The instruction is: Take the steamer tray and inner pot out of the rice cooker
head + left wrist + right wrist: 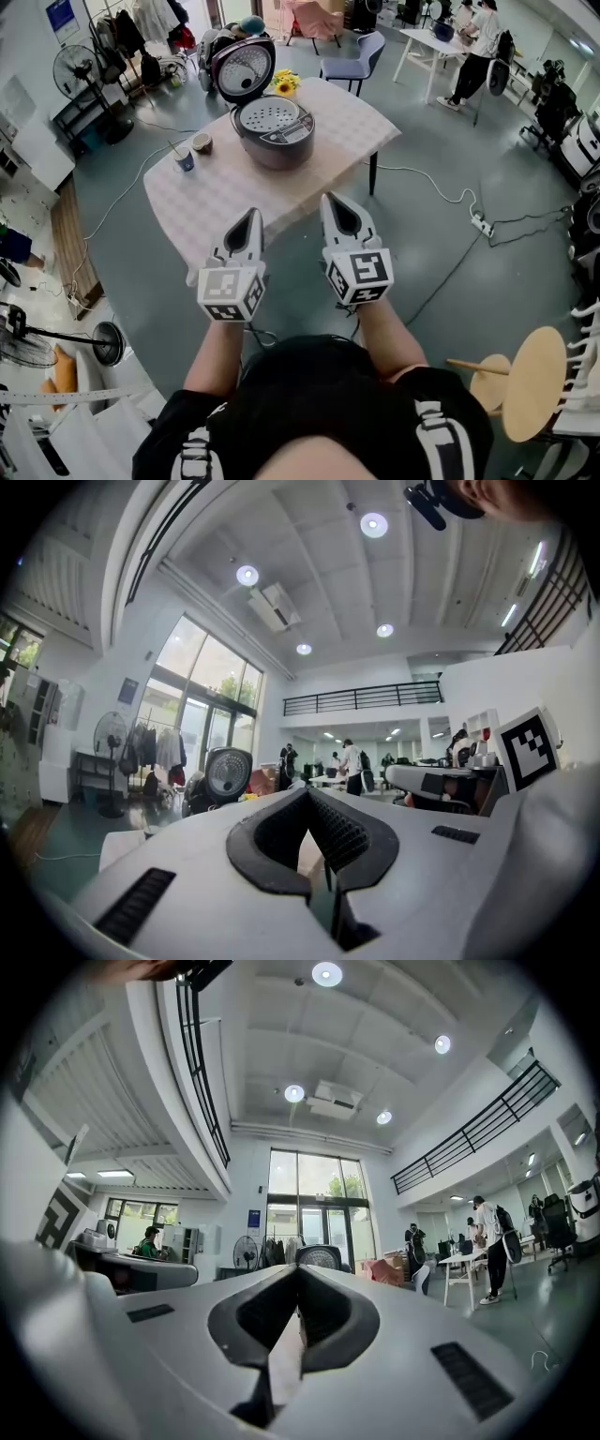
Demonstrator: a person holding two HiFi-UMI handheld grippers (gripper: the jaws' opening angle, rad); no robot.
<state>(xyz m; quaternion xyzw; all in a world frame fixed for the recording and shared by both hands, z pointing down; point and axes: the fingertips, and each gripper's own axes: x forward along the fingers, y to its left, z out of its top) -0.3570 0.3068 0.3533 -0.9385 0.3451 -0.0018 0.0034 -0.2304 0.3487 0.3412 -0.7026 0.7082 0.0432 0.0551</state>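
The round grey rice cooker (274,136) stands on the table with the pale checked cloth (225,202), lid tipped up and back, so the perforated metal steamer tray (269,116) lies exposed in its mouth; the inner pot presumably sits beneath the tray, unseen. Short of the cooker, over the table's near edge, the white left gripper (253,216) and white right gripper (329,199) point toward it side by side, each with jaws pressed together on nothing; they would need to spread before taking the tray's rim.

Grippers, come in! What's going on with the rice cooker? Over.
Shut and empty: left gripper, right gripper, short of rice cooker. Its lid up, steamer tray inside. One cup aside, not blocking.
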